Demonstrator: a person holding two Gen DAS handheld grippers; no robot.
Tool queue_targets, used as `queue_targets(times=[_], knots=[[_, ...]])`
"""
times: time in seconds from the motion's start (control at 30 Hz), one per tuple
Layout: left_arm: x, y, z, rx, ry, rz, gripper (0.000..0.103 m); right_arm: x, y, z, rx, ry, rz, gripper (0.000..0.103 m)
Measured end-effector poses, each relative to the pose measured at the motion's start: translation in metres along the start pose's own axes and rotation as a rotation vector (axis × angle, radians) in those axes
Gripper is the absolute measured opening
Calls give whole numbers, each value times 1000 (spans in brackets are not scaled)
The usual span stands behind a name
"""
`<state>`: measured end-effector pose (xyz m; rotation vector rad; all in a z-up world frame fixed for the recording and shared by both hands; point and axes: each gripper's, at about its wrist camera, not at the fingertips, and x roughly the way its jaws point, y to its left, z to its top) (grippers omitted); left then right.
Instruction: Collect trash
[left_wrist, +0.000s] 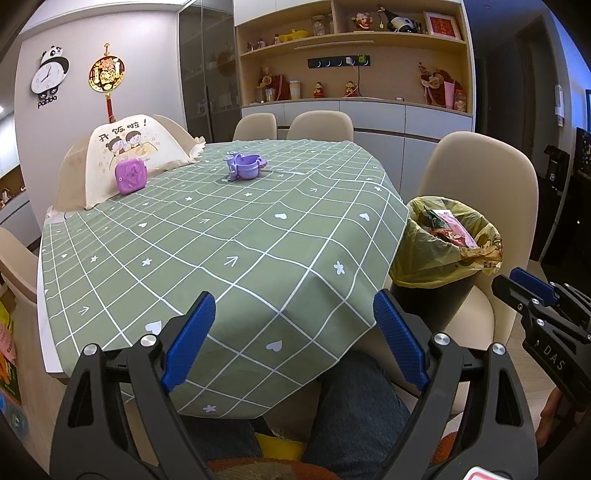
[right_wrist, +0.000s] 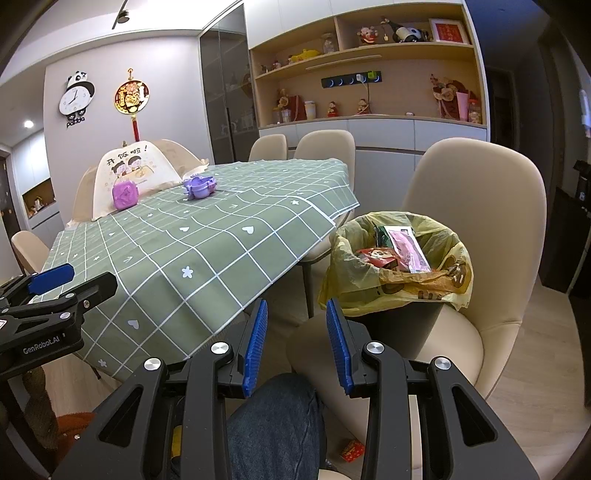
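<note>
Left wrist view: at the far left of the counter (left_wrist: 221, 236), which is covered with a green checked cloth, a cream food cover (left_wrist: 122, 155) with a cartoon print stands near the wall, and a purple square box (left_wrist: 131, 176) sits just in front of it. Further right, near the middle of the counter's far side, lies a purple toy (left_wrist: 245, 166). In the foreground the left gripper (left_wrist: 294, 336) hangs over the near edge of the cloth with its jaws spread wide and nothing between them. To the right, beside the counter's corner, a dark trash bin (left_wrist: 436, 299) lined with a yellow bag (left_wrist: 424, 262) rests on the seat of a beige chair (left_wrist: 480, 173); wrappers (left_wrist: 452, 230) already lie inside. At the far right edge the right gripper (left_wrist: 532, 291) shows from the side. In the right wrist view the right gripper (right_wrist: 296, 345) has its jaws partly apart and holds nothing, with the bin (right_wrist: 402, 325) just beyond them and a small red scrap (right_wrist: 352, 449) lying on the floor below.
</note>
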<state>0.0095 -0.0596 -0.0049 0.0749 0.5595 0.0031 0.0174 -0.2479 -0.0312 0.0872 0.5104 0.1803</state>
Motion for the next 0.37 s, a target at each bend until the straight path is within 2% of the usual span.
queue_targets(times=[0.13,0.27,0.3,0.37], knots=[[13,3,3,-3,38,-54,83,9,1,0,7,15,-13,32],[26,24,24,-36,61,-126,83,36,8,8,27,93,-1,32],[26,35,34,-34,40,-124,83,45,17,17,14,107,24,32],[30,73,59,-73,-12,-60,86,56,39,38,-27,89,74,32]])
